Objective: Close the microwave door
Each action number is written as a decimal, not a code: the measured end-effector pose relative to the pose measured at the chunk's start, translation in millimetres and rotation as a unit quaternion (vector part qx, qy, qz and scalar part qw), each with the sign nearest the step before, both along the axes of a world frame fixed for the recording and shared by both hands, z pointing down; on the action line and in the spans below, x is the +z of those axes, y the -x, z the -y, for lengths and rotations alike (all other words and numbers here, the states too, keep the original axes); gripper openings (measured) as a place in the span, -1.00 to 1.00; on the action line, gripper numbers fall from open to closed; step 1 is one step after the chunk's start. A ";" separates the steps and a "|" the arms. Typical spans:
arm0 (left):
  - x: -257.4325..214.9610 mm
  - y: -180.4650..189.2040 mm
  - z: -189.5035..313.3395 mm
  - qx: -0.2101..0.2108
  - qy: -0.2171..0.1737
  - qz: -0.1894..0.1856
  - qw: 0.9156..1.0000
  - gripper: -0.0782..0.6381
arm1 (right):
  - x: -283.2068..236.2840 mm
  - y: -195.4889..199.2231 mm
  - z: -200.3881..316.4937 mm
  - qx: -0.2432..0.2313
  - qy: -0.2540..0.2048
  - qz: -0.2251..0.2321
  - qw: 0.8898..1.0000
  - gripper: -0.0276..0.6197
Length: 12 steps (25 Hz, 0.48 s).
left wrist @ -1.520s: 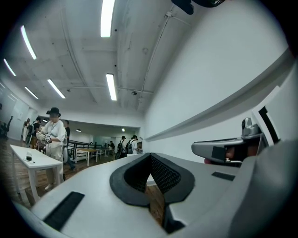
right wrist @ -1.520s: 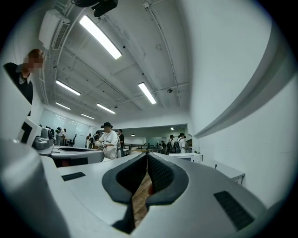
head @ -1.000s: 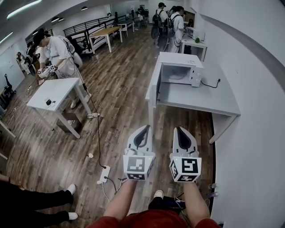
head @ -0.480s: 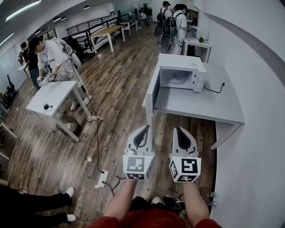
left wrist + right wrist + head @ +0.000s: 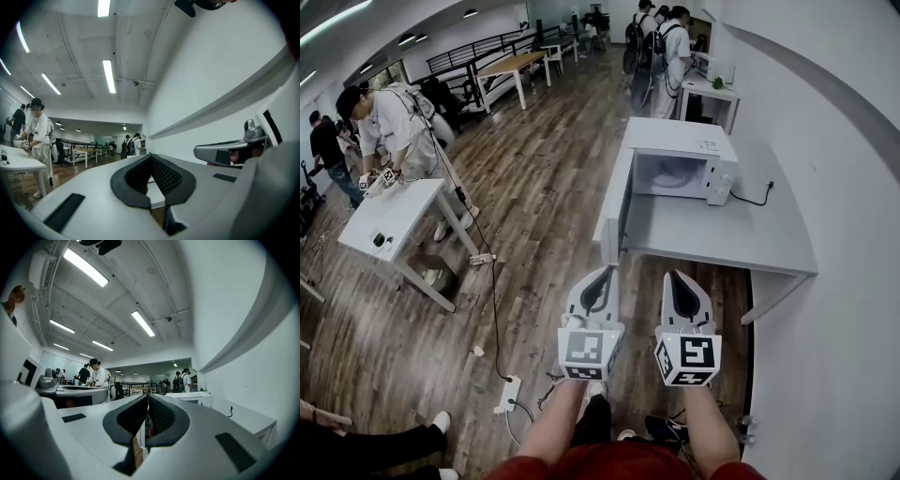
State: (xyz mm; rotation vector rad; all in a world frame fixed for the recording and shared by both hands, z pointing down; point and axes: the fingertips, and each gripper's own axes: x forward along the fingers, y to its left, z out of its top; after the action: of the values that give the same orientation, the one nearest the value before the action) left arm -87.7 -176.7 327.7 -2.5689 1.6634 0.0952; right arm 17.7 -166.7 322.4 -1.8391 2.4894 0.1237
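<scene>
A white microwave [image 5: 680,161] stands on a grey table [image 5: 750,234] against the right wall. Its door [image 5: 615,208] hangs open to the left, past the table's edge, and the cavity shows a pale turntable. My left gripper [image 5: 604,272] and right gripper [image 5: 676,277] are held side by side, level, short of the table's near edge and apart from the door. Both are shut with nothing between the jaws. In the left gripper view the left gripper's [image 5: 151,157] pads meet. The right gripper view shows the right gripper's [image 5: 147,397] pads together and the microwave [image 5: 190,397] ahead to the right.
A white table [image 5: 389,220] stands at the left with a person [image 5: 384,122] bent over it. A power strip [image 5: 507,394] and its cable lie on the wood floor. More people [image 5: 661,42] stand by a far table [image 5: 712,92]. The wall runs close on the right.
The whole view has advanced toward the microwave, which now sits nearer and larger. Both grippers keep their side-by-side pose and stay shut. The person at the left table has shifted left in view.
</scene>
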 end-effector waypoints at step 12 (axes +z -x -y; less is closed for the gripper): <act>38.6 36.8 106.8 0.030 0.020 0.018 0.999 -0.71 | 33.5 43.3 111.3 0.003 0.042 -0.007 0.999 -0.83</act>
State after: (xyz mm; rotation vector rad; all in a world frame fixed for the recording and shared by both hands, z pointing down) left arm -124.6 -283.5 366.3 -2.6323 1.5924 0.0192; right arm -25.6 -278.1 355.9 -1.8834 2.5370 0.0326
